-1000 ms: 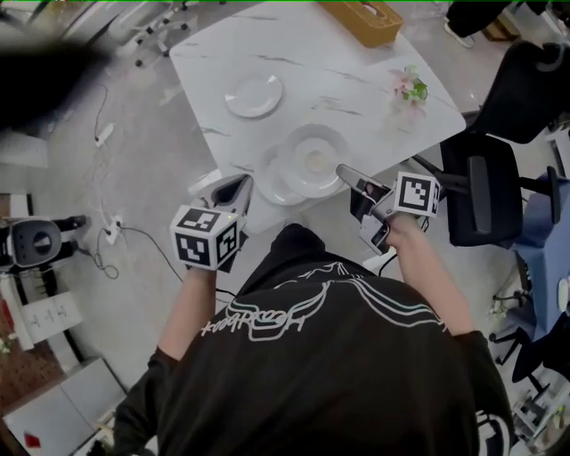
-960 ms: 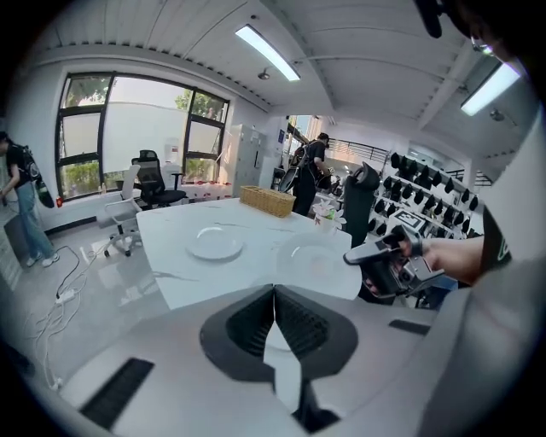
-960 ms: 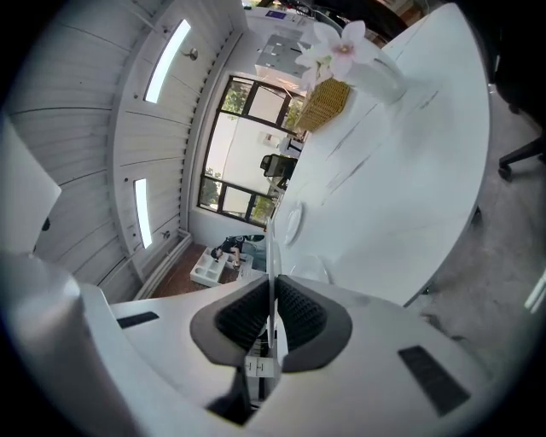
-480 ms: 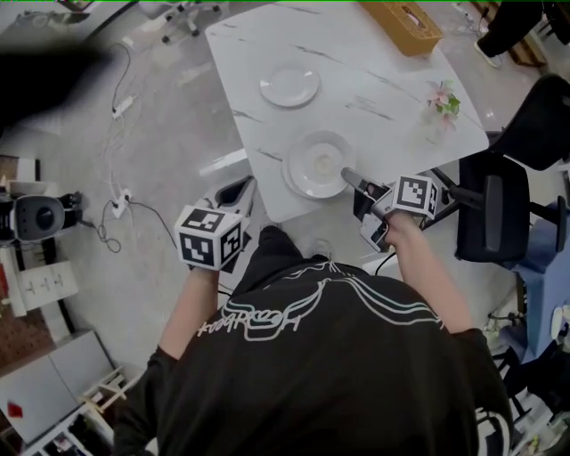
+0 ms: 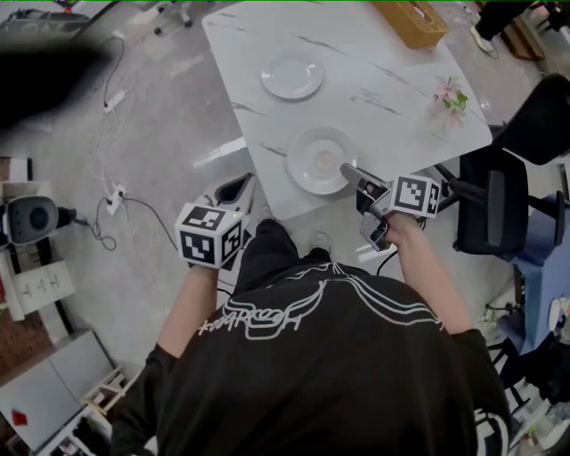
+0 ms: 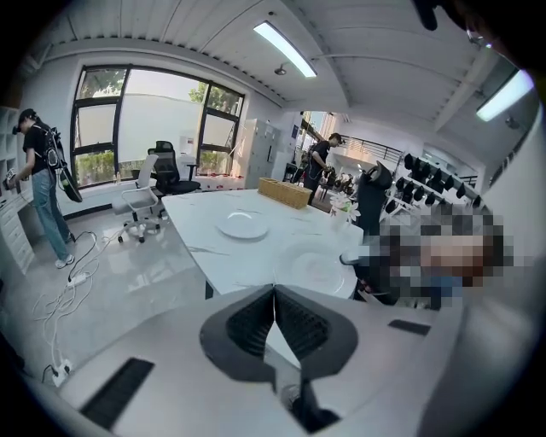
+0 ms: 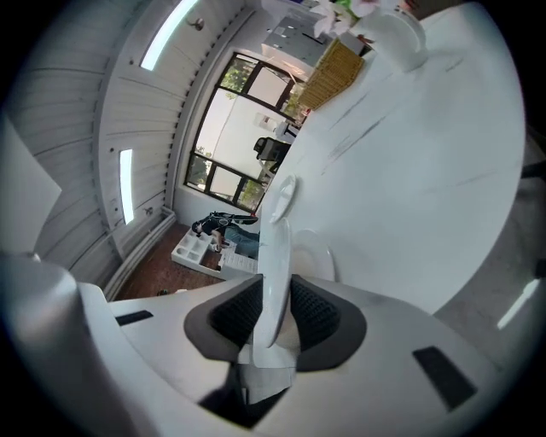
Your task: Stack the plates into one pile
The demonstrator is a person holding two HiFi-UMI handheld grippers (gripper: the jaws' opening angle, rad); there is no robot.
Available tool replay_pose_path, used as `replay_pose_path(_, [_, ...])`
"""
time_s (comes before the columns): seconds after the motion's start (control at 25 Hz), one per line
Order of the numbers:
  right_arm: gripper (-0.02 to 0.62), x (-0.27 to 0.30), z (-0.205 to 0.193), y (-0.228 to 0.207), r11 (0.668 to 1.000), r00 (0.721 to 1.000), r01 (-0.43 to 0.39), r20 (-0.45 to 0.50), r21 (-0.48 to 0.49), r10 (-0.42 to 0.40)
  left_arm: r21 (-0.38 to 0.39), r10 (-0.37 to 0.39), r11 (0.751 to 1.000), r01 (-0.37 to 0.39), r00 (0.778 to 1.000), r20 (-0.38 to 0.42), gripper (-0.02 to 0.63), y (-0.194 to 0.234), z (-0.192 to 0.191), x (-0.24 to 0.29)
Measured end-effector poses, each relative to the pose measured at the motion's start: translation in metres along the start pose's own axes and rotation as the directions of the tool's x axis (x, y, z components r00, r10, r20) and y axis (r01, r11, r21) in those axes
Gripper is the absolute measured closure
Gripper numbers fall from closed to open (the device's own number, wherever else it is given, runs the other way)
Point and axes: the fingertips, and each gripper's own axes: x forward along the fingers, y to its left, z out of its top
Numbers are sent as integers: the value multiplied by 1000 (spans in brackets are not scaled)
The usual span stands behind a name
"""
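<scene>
Table: white, marble-veined top (image 5: 392, 116). It carries the plates, a wooden box and a small bunch of flowers.
Person: black printed shirt (image 5: 329, 365) fills the lower head view, with one gripper in each hand.
Office chair: black (image 5: 499, 205), just off the table's right corner.
Left gripper: (image 5: 240, 183) over the floor beside the table's near-left corner, touching no plate. Its jaws are pressed together at the tips (image 6: 274, 290) with nothing between them. It sits off the table's corner just as it did a second ago.
Right gripper: (image 5: 347, 169) at the right rim of the near plate. In its own view (image 7: 275, 311) the jaws are opening. The plate's rim stands edge-on between the pads, which lie close against it on both sides.
Wooden box: (image 5: 411, 22) at the table's far edge, well apart from the plates.
Near plate: (image 5: 312, 160) lies by the table's near edge. A second ago another plate stuck out from under its left side (a clear crescent). Now only one round outline shows there.
Far plate: (image 5: 292, 77) smaller and alone toward the far side, well apart from the near plate. It is in the same spot on the table as before.
Flowers: pink and green (image 5: 450, 93), near the right edge.
</scene>
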Motion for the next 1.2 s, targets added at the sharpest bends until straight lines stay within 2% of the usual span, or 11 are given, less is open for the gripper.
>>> replay_pose_path(0.12, [393,4,-2,8,992,999,-4,-34,-123,-1,5,-9,1000,9,1000,-4,581,0,-3,4])
replay_pose_path(0.24, [330,7,-10,10,949,992,26,-108,-313,-63,3,-18,1000,18,1000,-5,581,-2,-5,8])
replay_pose_path(0.32, [310,8,-19,11,895,979,35,-164,-444,-119,7,-22,1000,22,1000,-4,581,-4,-6,10])
replay_pose_path(0.48, [287,7,-32,8,757,944,29,-231,-652,-235,9,-23,1000,23,1000,0,581,-6,-7,13])
replay_pose_path(0.64, [276,2,-43,1,656,899,-11,-295,-755,-324,4,-23,1000,23,1000,1,581,-10,-11,13])
replay_pose_path(0.8, [275,-3,-45,-9,553,851,-25,-308,-833,-426,-7,-19,1000,19,1000,2,581,-11,-16,14])
replay_pose_path(0.88, [275,-4,-49,-14,498,813,-47,-323,-866,-485,-9,-17,1000,17,1000,3,581,-12,-18,15])
replay_pose_path(0.96, [275,-4,-54,-21,449,763,-76,-341,-891,-549,-12,-16,1000,16,1000,5,581,-14,-22,15])
replay_pose_path(1.08, [275,-5,-60,-27,411,695,-121,-372,-904,-615,-14,-14,1000,14,1000,9,581,-19,-25,14])
replay_pose_path(1.2, [275,-8,-61,-31,403,658,-139,-389,-905,-645,-2,-8,1000,8,1000,10,581,-23,-28,15])
